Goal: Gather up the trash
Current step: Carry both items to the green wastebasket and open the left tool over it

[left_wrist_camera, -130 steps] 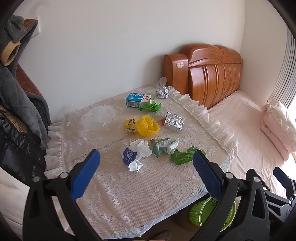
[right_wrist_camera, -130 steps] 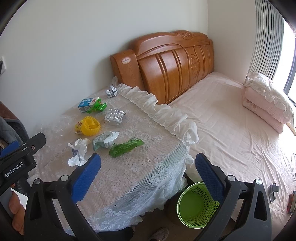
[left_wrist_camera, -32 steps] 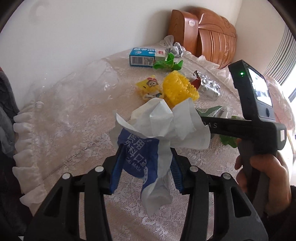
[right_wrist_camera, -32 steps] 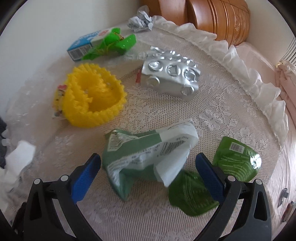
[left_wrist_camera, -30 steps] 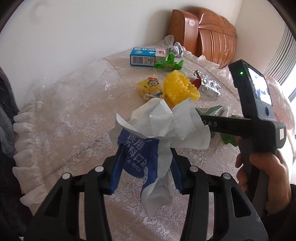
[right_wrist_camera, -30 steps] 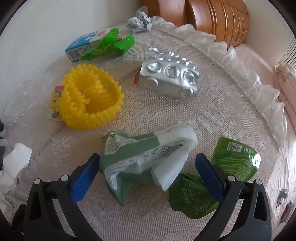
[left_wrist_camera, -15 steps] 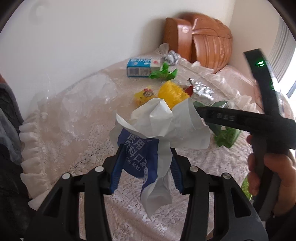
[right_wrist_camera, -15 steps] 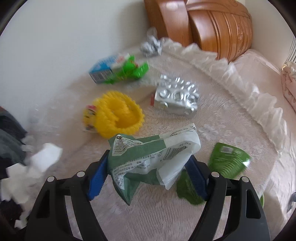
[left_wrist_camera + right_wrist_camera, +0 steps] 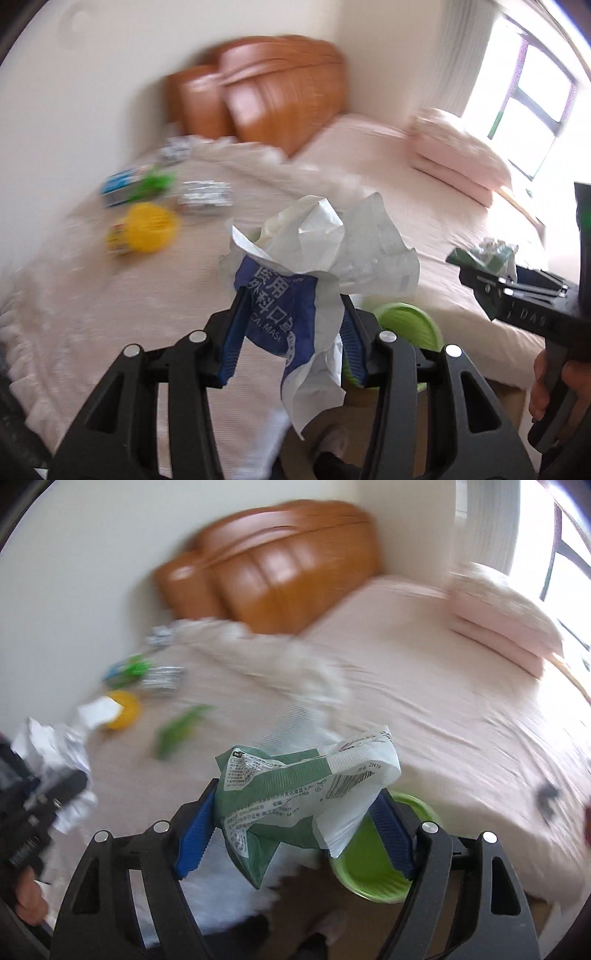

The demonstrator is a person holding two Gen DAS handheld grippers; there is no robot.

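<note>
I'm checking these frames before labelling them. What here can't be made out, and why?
- Left wrist view: trash left on the table is smeared by motion blur; only a yellow blob reads.
- Both views: the green bin is mostly hidden behind the held green wrapper and blue-and-white packet; its contents cannot be seen.
- Right wrist view: dark specks on the bed are too blurred to name.

A plain off-white wall (image 9: 74,572) backs the room, blurred in both views. Against it stands a carved orange-brown wooden headboard (image 9: 280,565) at the head of a bed with a pale pink sheet (image 9: 443,701). Folded pink pillows (image 9: 458,162) lie near a bright dark-framed window (image 9: 532,92), which pours daylight in. Beside the bed, a cream lace cloth with a ruffled edge covers the tabletop (image 9: 92,295).
</note>
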